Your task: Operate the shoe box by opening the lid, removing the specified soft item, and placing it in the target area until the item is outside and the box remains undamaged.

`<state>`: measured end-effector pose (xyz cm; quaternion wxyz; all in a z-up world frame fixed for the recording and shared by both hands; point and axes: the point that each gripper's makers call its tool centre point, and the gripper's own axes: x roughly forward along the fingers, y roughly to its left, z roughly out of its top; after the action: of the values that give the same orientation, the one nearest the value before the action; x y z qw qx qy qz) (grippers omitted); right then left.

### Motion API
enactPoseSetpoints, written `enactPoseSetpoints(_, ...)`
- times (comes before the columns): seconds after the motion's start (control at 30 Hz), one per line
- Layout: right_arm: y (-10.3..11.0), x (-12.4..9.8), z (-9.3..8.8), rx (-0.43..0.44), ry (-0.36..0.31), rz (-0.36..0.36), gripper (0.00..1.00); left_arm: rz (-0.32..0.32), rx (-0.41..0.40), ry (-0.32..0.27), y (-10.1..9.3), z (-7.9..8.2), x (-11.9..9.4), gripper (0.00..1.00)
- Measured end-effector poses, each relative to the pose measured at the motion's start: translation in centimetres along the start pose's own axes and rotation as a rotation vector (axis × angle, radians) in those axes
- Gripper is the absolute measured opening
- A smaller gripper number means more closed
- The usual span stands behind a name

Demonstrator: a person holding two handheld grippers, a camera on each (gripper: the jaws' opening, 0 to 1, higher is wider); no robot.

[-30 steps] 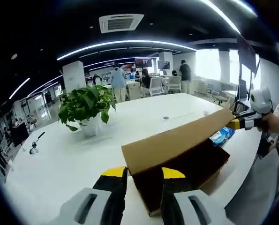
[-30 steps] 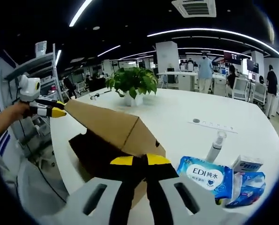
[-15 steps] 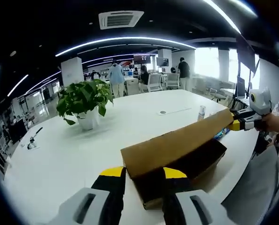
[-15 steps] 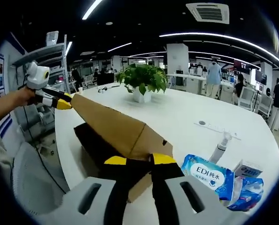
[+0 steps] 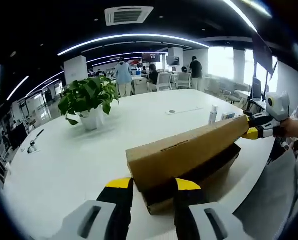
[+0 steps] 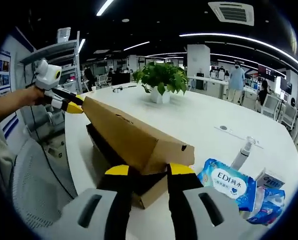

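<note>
A brown cardboard shoe-box lid [image 5: 189,150] [image 6: 133,135] hangs just above the dark box base [image 5: 211,170] [image 6: 102,146] on the white table. My left gripper [image 5: 153,186] is shut on one short end of the lid, and in the right gripper view that same gripper [image 6: 71,106] pinches the far end. My right gripper [image 6: 150,171] is shut on the opposite end, and the left gripper view has it at the far right [image 5: 251,132]. The lid hides what is inside the box.
A potted plant [image 5: 86,100] [image 6: 161,80] stands mid-table. A blue tissue pack [image 6: 229,182], a small spray bottle [image 6: 241,152] [image 5: 213,114] and a small carton [image 6: 269,179] lie beside the box. The near table edge [image 6: 81,165] borders a grey mesh chair [image 6: 38,190]. People stand far back.
The lid has swung from a steep tilt to nearly level, lower over the base, with both grippers still on its ends. Less of the dark inside shows.
</note>
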<state>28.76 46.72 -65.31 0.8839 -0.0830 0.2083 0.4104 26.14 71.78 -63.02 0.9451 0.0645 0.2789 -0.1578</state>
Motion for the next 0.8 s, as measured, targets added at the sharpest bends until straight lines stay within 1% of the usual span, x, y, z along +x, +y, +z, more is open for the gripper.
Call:
enactPoseSetpoints(0.1,0.4,0.1,-0.6,-0.025,0.018,0.010,0.27,-0.002,0.004,0.021,-0.2,-0.7,0.2,0.32)
enactPoseSetpoints(0.33,0.7,0.3,-1.4,-0.034,0.039,0.026,0.30,-0.009,-0.003,0.044,-0.3,-1.8,0.4,0.33)
enactPoseSetpoints(0.53,1.0,0.4,-2.1,-0.032,0.056,0.041,0.32,-0.013,-0.027,0.053,-0.3,-2.5,0.7,0.32)
enactPoseSetpoints(0.8,1.4,0.8,-3.3,-0.018,0.080,0.062,0.35,-0.021,-0.038,0.079,-0.3,-3.7,1.4,0.32)
